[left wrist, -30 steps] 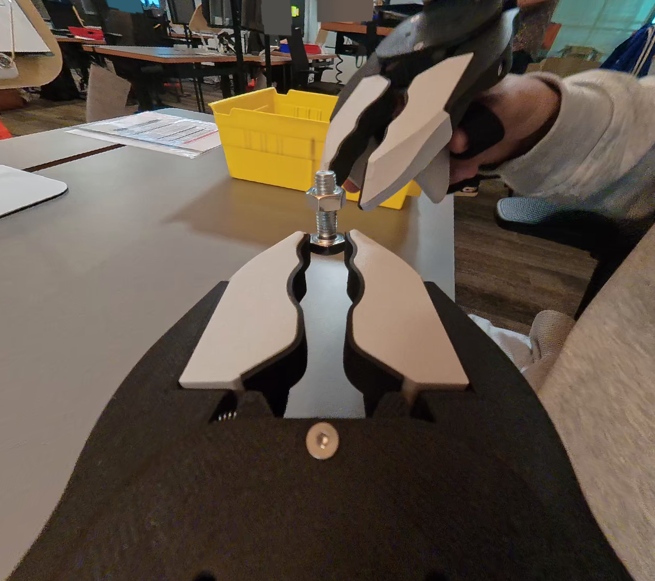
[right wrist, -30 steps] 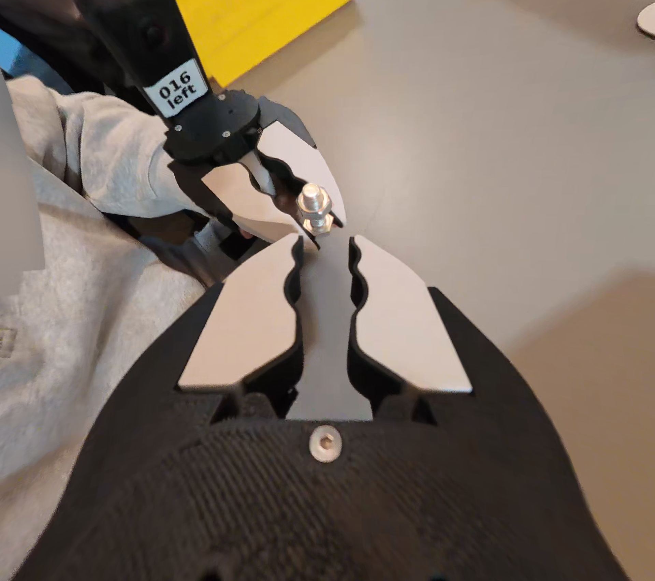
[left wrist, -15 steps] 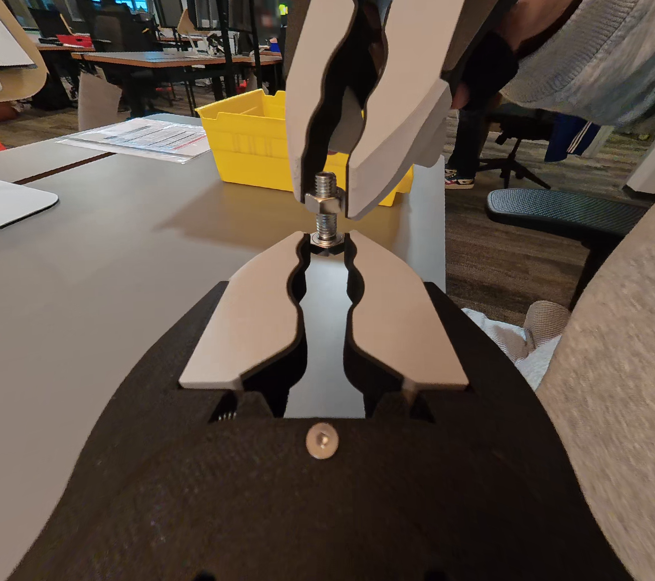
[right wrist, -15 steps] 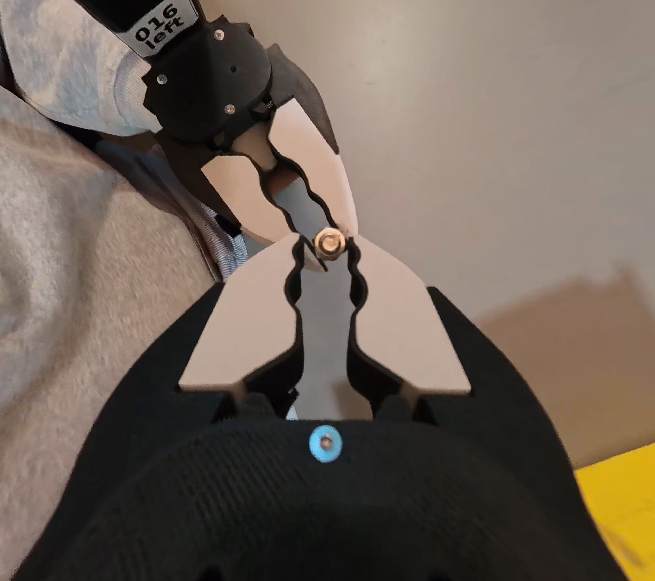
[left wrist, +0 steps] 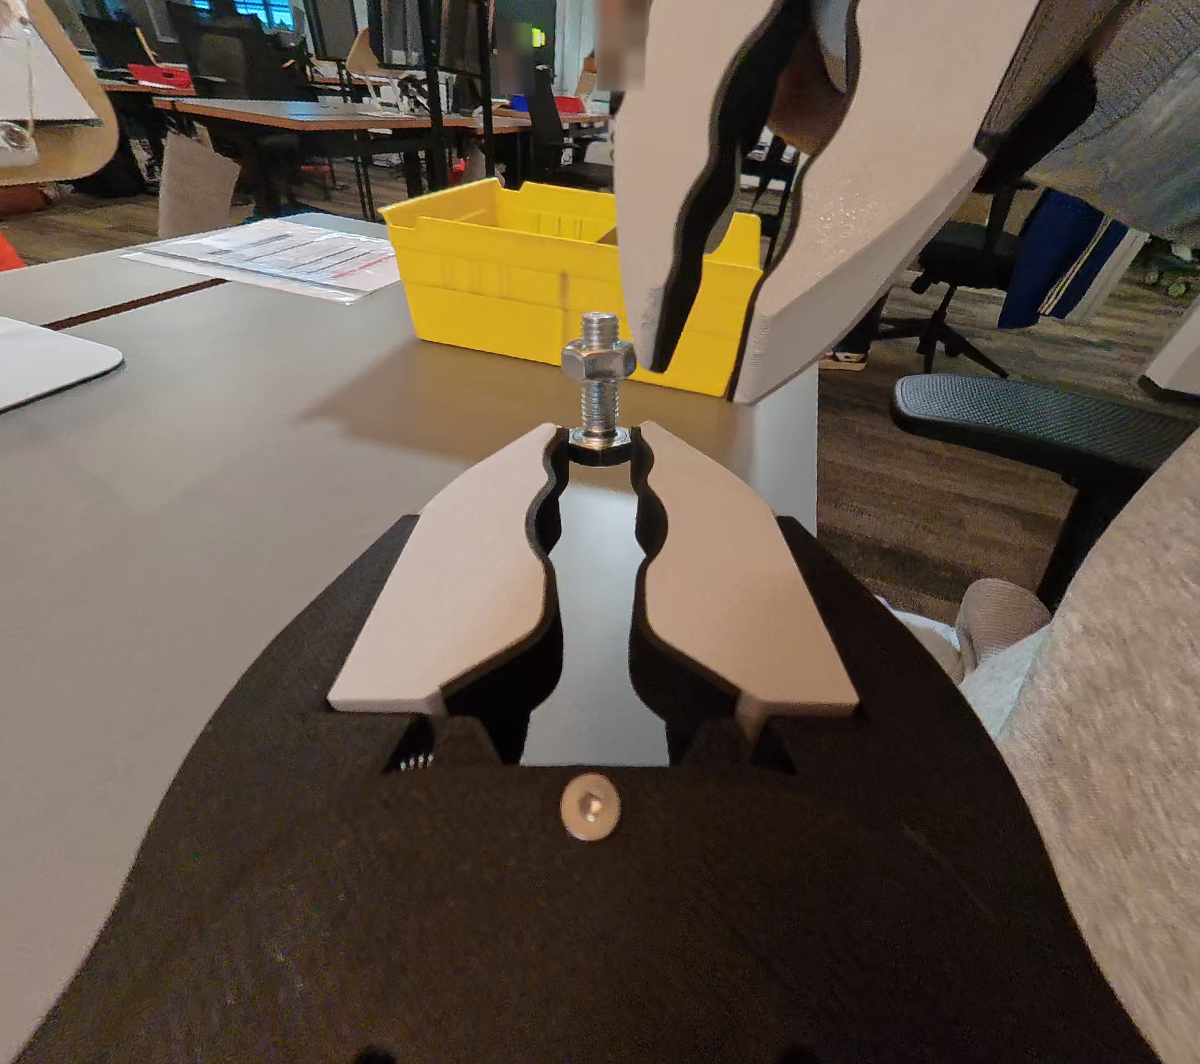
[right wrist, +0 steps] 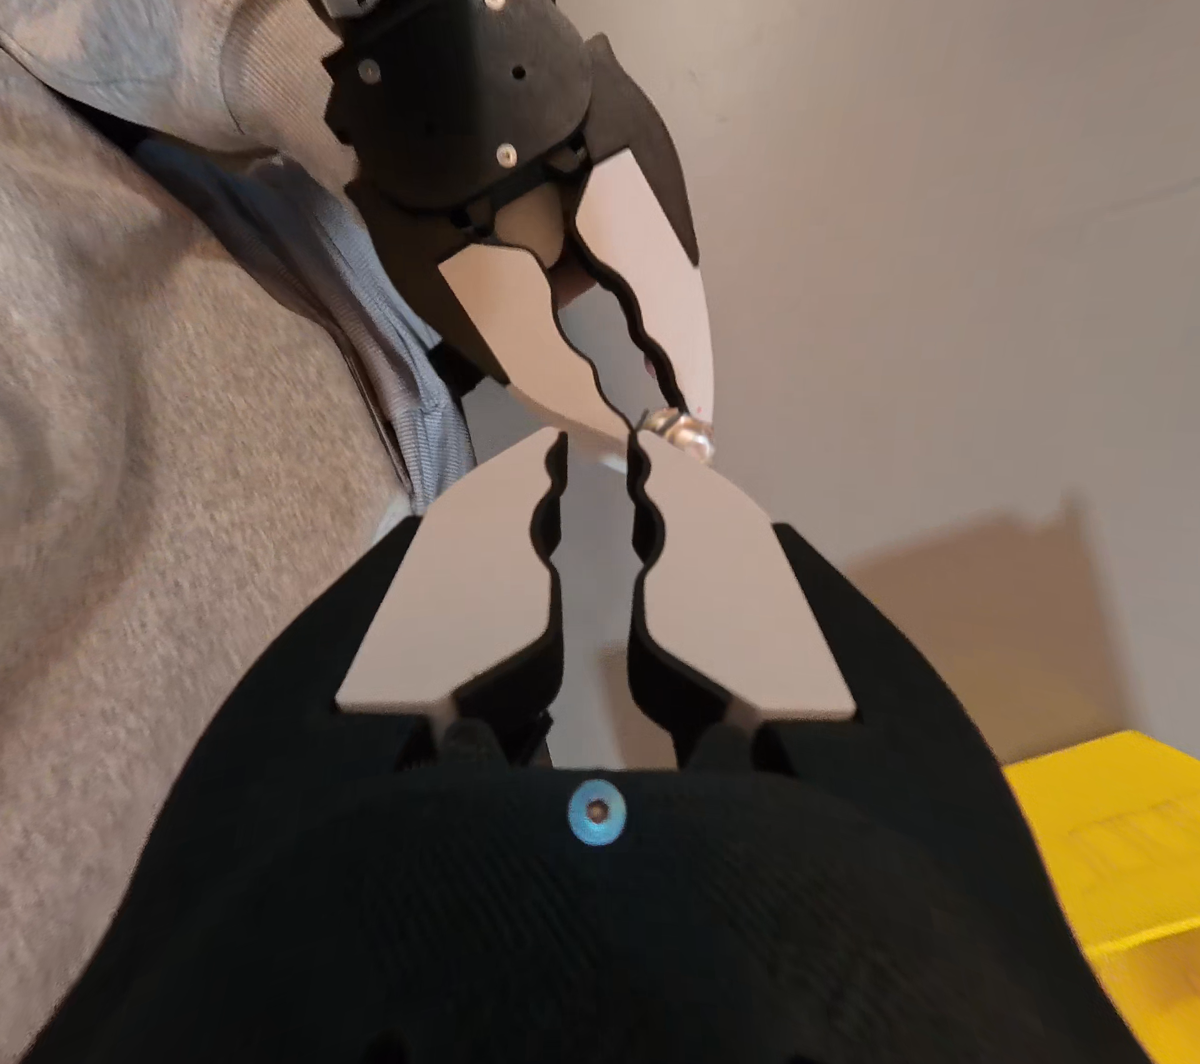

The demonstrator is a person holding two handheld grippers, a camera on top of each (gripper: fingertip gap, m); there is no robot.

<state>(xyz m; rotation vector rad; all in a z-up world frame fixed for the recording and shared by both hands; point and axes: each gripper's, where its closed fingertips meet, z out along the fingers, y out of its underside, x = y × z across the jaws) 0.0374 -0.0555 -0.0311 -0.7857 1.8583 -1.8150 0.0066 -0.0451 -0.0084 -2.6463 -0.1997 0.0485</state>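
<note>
My left fingers (left wrist: 598, 439) are closed on the head of the bolt (left wrist: 598, 384), which stands upright, with a nut (left wrist: 597, 361) high on its thread. It looks like steel: small, stiff, slippery, so the flat sides of the nut give the best hold. My right fingers (left wrist: 698, 364), narrowly parted and empty, hang just right of the nut. The yellow bin (left wrist: 519, 267) stands behind the bolt on the tabletop (left wrist: 195, 448).

Even indoor light, soft shadows on the table (left wrist: 195, 448), wide-angle edge warping, motion-blurred right wrist view.
</note>
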